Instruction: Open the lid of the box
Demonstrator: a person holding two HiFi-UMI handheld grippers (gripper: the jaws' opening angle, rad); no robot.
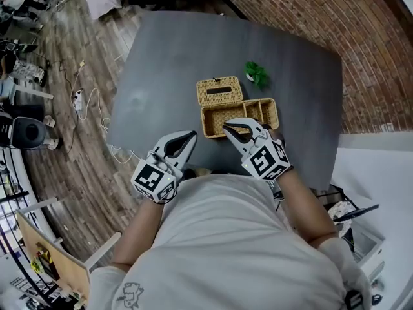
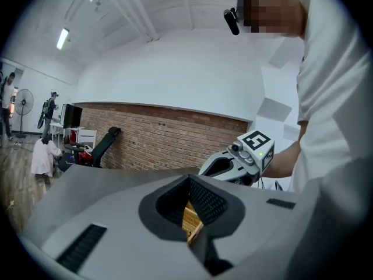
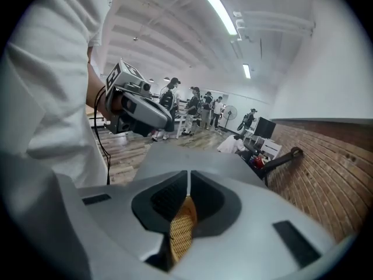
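Observation:
A wicker box (image 1: 239, 116) stands open on the grey table (image 1: 168, 57); its two compartments show. The lid (image 1: 219, 90), with a dark slot in it, lies folded back flat behind the box. My right gripper (image 1: 226, 127) hovers at the box's near rim, jaws shut, nothing seen between the tips. In the right gripper view (image 3: 188, 172) wicker (image 3: 180, 232) shows through the gap below the tips. To the left of the box my left gripper (image 1: 192, 134) is also shut, over bare table. In the left gripper view (image 2: 189, 178) a strip of wicker (image 2: 191, 220) shows beneath its tips.
A small green plant (image 1: 258, 75) sits behind the box to the right. The table's near edge runs just under my hands. A brick wall (image 1: 361, 31) bounds the right side. Cables (image 1: 80, 99) and a speaker (image 1: 26, 133) lie on the wooden floor to the left.

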